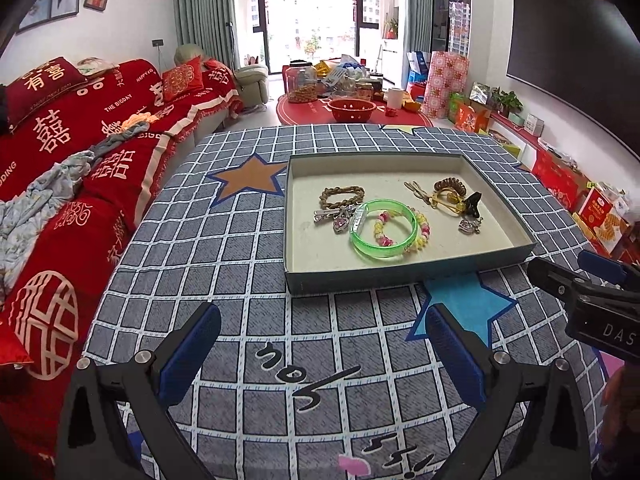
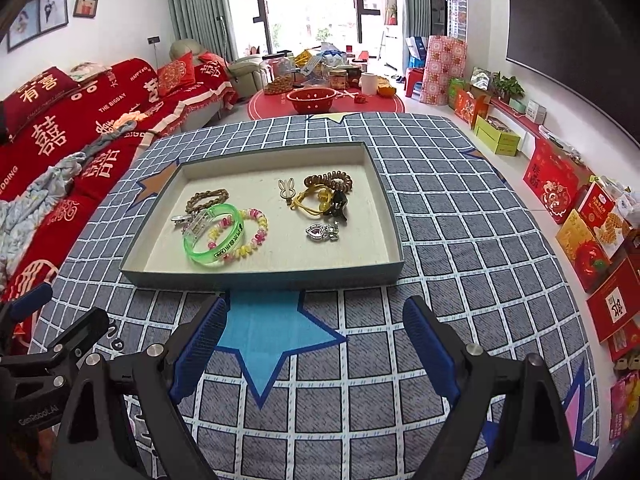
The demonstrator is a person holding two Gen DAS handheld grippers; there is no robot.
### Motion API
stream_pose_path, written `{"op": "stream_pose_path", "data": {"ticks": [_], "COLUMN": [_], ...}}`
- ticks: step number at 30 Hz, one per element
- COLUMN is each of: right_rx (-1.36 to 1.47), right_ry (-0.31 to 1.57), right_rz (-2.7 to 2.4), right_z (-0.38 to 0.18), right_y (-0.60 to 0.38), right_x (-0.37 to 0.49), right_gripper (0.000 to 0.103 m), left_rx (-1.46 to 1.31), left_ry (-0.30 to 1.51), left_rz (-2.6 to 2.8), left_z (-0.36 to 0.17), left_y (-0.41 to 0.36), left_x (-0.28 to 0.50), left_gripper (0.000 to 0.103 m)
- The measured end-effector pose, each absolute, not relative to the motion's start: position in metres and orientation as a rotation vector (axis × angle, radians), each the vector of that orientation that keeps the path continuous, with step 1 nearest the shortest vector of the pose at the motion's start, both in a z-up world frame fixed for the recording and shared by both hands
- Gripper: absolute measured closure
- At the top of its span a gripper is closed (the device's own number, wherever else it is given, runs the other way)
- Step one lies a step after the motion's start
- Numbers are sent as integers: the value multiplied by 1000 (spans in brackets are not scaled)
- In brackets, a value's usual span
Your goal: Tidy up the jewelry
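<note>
A shallow box tray (image 1: pixel 404 278) (image 2: pixel 260 278) sits on the checked tablecloth and holds the jewelry. On its left lie a green bangle (image 1: pixel 360 240) (image 2: pixel 196 250), a pink and yellow bead bracelet (image 1: pixel 422 230) (image 2: pixel 260 226), a brown braided band (image 1: pixel 340 196) (image 2: pixel 206 197) and a silver clip (image 1: pixel 322 216). On its right lie a brown coil tie (image 1: pixel 450 187) (image 2: pixel 330 182), a yellow tie (image 2: pixel 310 204), a rabbit clip (image 2: pixel 286 190) and a heart charm (image 1: pixel 468 226) (image 2: pixel 320 232). My left gripper (image 1: pixel 322 344) is open and empty, in front of the tray. My right gripper (image 2: pixel 314 332) is open and empty too.
A red sofa (image 1: pixel 80 152) runs along the left of the table. A red round mat with a red bowl (image 1: pixel 352 109) and jars lies beyond the table's far edge. Gift boxes (image 2: pixel 592 240) line the floor on the right under a wall television (image 1: pixel 572 48).
</note>
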State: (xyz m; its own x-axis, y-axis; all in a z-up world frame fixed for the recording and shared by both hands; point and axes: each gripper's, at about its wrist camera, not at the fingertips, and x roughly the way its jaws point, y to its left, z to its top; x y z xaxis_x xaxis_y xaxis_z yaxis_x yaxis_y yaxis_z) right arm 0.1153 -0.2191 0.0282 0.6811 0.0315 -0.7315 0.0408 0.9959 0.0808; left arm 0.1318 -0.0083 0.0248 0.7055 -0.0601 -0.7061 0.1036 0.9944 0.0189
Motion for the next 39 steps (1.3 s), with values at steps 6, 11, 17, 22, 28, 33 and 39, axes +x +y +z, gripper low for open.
{"op": "stream_pose_path", "data": {"ticks": [6,11,17,22,28,33,39], "right_rx": [105,93,79,85,85,87,90], "right_ry": [796,773,761,759,759,759,760], "right_rz": [-14,-19,-21,-27,-28,-28,-31], "right_z": [29,29,29,29,28,28,28], "right_y": [-218,-216,-214,-215,-217,-218,-219], "right_x": [101,92,85,82,81,80,80], "right_gripper": [12,12,12,12,12,12,12], "left_rx": [47,52,58,65,63,65,65], "left_ry": [774,768,773,772,779,783,782], "left_rz": [-89,-85,-85,-87,-86,-83,-84], "left_z": [26,24,22,23,23,23,23], "left_y": [-5,-6,-9,-11,-12,-13,-13], "left_x": [120,113,109,108,108,108,108], "left_gripper": [0,0,0,0,0,0,0]}}
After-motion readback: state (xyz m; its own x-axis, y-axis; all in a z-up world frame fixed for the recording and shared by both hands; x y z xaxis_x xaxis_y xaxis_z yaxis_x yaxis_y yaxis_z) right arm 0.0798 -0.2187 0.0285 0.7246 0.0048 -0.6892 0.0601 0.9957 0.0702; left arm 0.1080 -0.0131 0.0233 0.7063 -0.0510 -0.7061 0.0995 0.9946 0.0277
